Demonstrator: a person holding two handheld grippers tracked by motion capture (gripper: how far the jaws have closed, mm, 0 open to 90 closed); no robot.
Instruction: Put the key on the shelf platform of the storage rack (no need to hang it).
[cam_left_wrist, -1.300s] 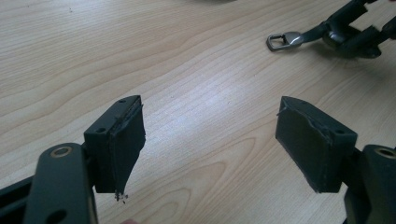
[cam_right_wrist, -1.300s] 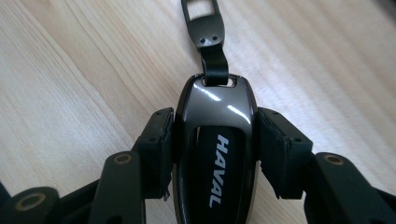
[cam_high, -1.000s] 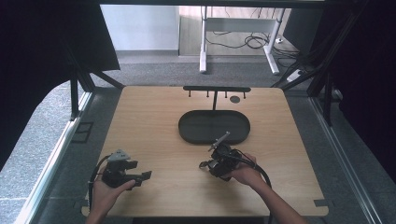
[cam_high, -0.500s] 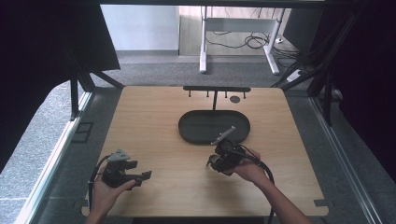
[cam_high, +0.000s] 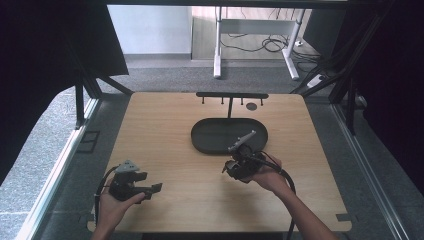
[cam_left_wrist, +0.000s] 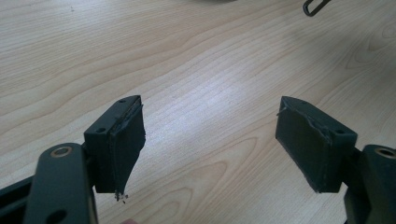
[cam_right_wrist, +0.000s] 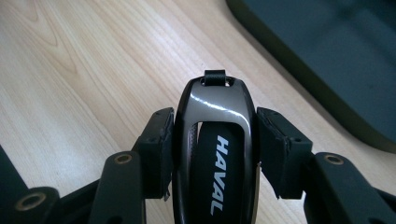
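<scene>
On the wooden table (cam_high: 165, 130) sat a dark oval tray (cam_high: 210, 137); right gripper (cam_right_wrist: 212, 135) clamped a HAVAL key fob (cam_right_wrist: 215, 154), left gripper (cam_left_wrist: 210, 140) gaped wide

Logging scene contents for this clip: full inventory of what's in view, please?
car key fob: 1, glossy black, white HAVAL lettering, clamped in the right tongs
oval tray: 1, black, table centre, behind the right tongs
hook rack: 1, black, far table edge
round disc: 1, dark, by the rack
table: 1, light wood
left tongs: black, jaws apart, over bare wood, near-left
right tongs: black, near tray's front rim
hands: 2, one on each tongs
</scene>
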